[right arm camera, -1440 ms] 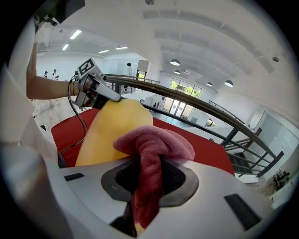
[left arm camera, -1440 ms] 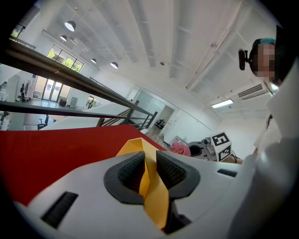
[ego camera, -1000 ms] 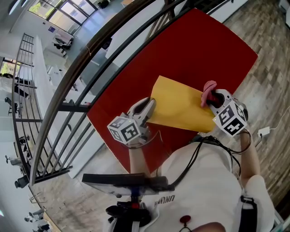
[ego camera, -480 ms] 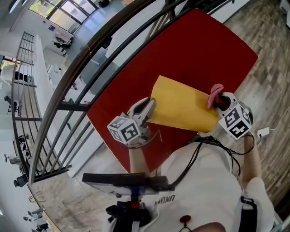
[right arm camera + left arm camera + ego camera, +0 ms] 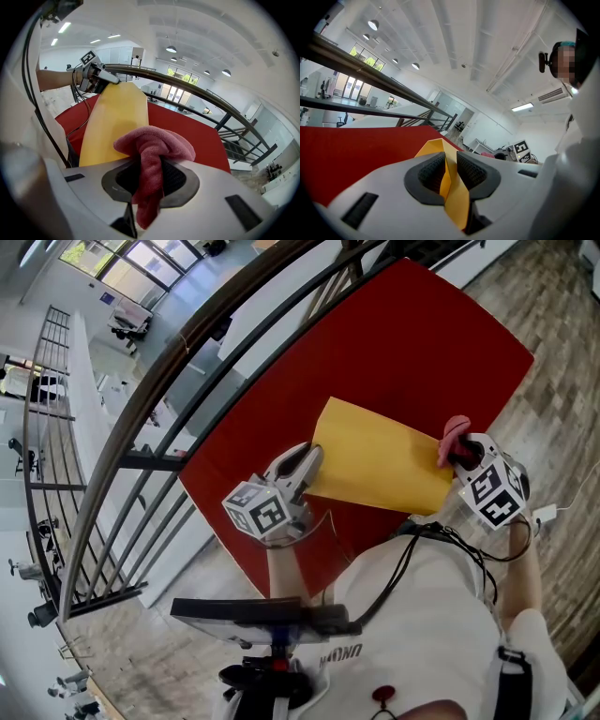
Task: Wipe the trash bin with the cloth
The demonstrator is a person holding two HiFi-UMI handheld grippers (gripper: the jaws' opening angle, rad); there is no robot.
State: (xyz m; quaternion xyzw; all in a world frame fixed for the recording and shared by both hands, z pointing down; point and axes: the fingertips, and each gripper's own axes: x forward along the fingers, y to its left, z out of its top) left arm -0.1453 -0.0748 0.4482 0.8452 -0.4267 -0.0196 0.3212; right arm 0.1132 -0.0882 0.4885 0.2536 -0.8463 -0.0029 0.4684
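Cloth (image 5: pixel 455 431), pinched in the right hand-held gripper (image 5: pixel 457 453), has slid toward the corner of the yellow trash bin (image 5: pixel 375 460), so wiping advances while the left hand-held gripper (image 5: pixel 307 458) clamps its rim.

The red surface (image 5: pixel 412 343) stands skewed on a floor (image 5: pixel 553 315) of pale wood planks. Only the yellow trash bin (image 5: pixel 375 460) is on it, over the near half, one broad flat face turned upward. The bin's near right corner shows past the surface's edge. A white plug (image 5: pixel 546 513) with its cable lies on the floor to the right.
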